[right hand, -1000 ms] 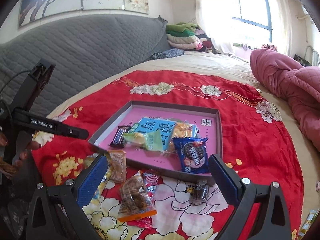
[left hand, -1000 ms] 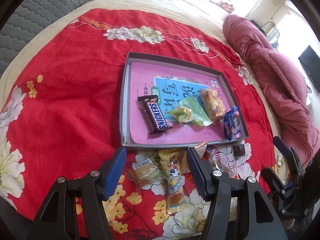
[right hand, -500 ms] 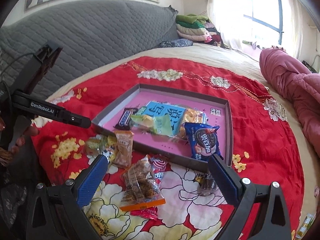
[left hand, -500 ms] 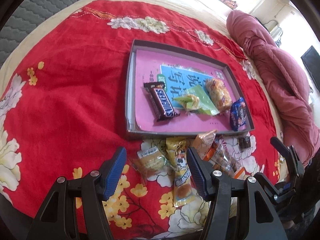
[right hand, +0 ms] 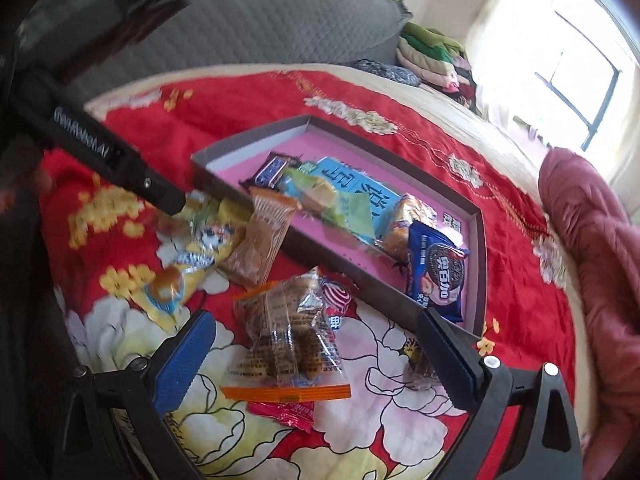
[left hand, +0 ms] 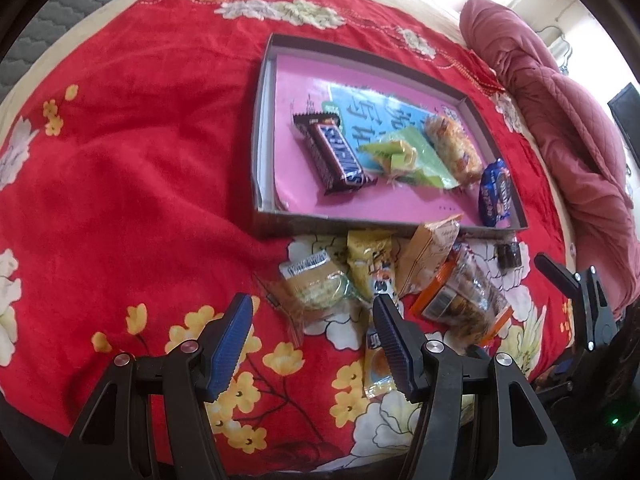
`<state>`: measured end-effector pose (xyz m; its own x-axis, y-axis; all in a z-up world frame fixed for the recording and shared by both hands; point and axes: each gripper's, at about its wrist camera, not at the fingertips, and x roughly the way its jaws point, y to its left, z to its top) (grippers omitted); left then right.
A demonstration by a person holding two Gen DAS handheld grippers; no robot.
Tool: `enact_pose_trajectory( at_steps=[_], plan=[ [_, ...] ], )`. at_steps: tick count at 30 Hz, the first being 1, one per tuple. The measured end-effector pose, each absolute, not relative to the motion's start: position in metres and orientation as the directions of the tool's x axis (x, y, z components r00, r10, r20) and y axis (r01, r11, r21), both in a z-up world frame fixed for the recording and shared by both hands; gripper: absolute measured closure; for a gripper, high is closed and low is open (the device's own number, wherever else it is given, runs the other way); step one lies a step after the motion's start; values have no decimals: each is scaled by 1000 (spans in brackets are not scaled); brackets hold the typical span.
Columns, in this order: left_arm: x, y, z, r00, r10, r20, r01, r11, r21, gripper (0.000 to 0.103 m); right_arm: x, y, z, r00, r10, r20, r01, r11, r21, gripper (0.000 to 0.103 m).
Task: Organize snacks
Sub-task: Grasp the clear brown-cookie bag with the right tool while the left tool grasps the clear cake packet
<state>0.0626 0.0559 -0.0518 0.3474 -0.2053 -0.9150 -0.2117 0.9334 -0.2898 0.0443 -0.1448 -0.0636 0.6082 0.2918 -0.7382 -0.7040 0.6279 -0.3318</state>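
Observation:
A shallow grey tray with a pink lining lies on the red flowered bedspread. It holds a Snickers bar, a green packet, an orange cake packet and a blue Oreo pack. Several loose snacks lie in front of it. My left gripper hovers open just above a clear-wrapped cake, beside a yellow packet. My right gripper is open, its fingers on either side of a clear packet with orange edges, not pressing it.
A tan packet leans on the tray's near wall. A small dark candy and a red-and-white wrapper lie nearby. A pink quilt is bunched at the right. A grey headboard stands behind the bed.
Both grippers have sunk closer to the loose snacks in front of the tray. The right one has also rolled, so its view now tilts. Neither gripper's opening has changed.

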Motion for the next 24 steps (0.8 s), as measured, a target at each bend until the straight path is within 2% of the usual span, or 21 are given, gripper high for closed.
enact_pose_trajectory(
  at_steps=[2,6,10,12,15,24],
  plan=[
    [62,55,-55,341,-206,-917,-213,933,-289,39,41,-141,-69,621,278,-733,-708,601,-371,5],
    [61,57,-62,332,-212,-919,-219,930,-294,39,39,-133,-83,618,255,-744,-723,555,-410,21],
    [64,57,-66,329,-218,-919,-220,929,-299,39,42,-129,-92,606,238,-759,-733,539,-416,28],
    [65,57,-67,335,-221,-916,-215,929,-302,38,44,-129,-94,593,242,-768,-741,538,-402,36],
    [67,56,-69,341,-223,-913,-208,929,-305,38,46,-126,-99,567,250,-785,-757,534,-377,40],
    [76,51,-77,348,-212,-913,-186,939,-289,38,54,-125,-104,545,267,-795,-767,542,-343,40]
  ],
)
